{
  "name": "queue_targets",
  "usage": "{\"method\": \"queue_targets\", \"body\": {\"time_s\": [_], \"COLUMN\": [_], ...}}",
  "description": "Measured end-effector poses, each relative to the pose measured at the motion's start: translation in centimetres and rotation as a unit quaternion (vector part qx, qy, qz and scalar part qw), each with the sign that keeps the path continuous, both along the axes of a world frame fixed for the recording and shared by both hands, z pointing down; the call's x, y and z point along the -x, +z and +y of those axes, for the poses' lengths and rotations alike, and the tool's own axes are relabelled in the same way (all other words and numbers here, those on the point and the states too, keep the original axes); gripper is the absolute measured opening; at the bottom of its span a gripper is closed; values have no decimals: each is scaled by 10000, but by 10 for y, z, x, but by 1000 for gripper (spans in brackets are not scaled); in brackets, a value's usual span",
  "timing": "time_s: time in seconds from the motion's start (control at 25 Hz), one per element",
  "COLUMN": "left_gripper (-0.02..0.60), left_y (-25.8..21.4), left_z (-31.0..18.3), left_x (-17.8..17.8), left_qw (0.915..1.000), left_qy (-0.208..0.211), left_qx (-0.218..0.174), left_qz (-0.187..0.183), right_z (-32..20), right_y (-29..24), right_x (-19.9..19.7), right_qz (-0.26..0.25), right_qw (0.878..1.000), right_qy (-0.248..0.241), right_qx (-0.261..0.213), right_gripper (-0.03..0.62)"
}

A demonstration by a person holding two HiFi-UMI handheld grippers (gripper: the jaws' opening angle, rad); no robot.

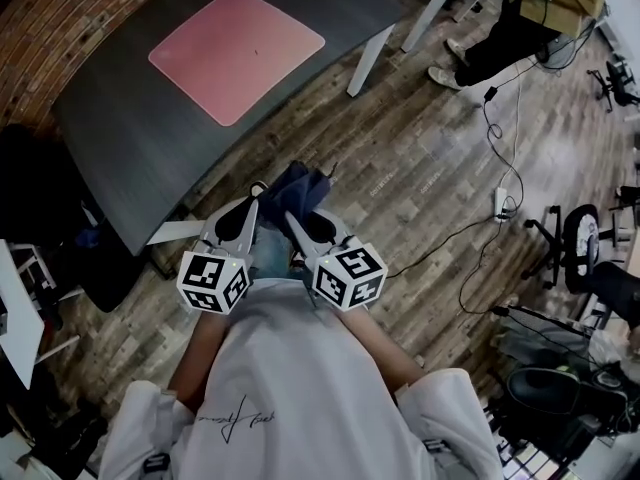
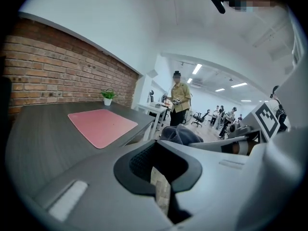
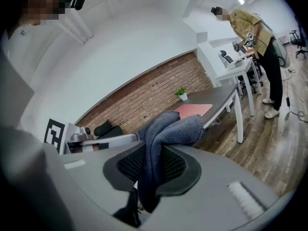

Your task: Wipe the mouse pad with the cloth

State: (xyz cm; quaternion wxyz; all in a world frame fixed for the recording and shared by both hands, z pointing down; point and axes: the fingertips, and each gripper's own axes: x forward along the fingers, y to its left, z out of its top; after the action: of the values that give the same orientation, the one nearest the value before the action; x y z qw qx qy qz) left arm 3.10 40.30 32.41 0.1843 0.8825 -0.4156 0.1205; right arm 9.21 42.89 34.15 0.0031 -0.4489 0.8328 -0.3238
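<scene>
A pink mouse pad lies flat on the dark table; it also shows in the left gripper view and, small, in the right gripper view. Both grippers are held close to my body, below the table's near edge and well short of the pad. My right gripper is shut on a dark blue cloth, which bunches above the jaws and hangs down between them. My left gripper holds nothing; floor shows through a narrow gap between its jaws.
A brick wall runs behind the table, and a small potted plant stands at the table's far end. A person stands by a white desk on the right. Cables and a power strip lie on the wood floor near office chairs.
</scene>
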Motion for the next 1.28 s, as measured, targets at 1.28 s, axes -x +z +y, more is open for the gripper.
{"method": "queue_targets", "body": {"time_s": [1.28], "left_gripper": [5], "left_y": [-3], "left_z": [-263], "left_x": [56], "left_qw": [9966], "left_qy": [-604], "left_qx": [498], "left_qz": [271], "right_z": [-251], "right_y": [14], "right_x": [64], "right_qz": [43], "right_qw": [9973], "right_qy": [-565], "right_qx": [476], "right_gripper": [71]}}
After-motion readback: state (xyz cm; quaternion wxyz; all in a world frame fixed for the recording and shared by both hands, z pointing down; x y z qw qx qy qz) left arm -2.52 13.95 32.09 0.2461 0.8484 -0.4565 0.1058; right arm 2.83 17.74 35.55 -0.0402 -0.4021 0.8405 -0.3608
